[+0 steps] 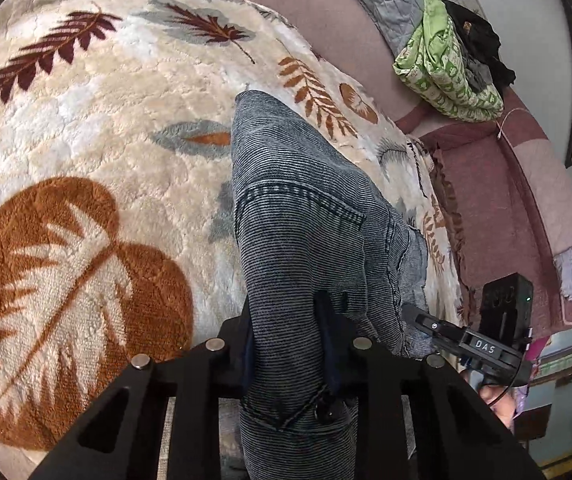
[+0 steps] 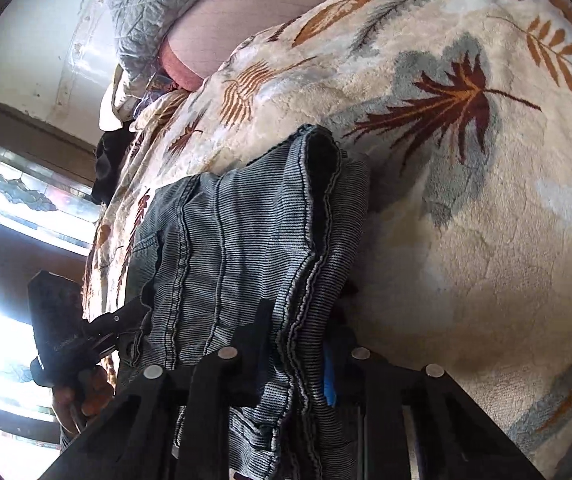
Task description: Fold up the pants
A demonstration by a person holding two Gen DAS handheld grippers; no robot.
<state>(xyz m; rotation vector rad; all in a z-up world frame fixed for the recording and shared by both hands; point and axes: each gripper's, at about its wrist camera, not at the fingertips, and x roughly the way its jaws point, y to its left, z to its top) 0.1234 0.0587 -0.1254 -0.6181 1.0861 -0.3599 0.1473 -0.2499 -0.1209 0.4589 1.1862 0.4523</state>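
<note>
one pair of pants between two clamped grippers, left gripper and right gripper

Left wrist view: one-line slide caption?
Left gripper jaws clamped on striped denim pants over a leaf-print blanket.

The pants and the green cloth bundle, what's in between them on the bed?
In the left wrist view, only leaf-print blanket and then bare pink bedding lie between the pants and the green bundle.
</note>
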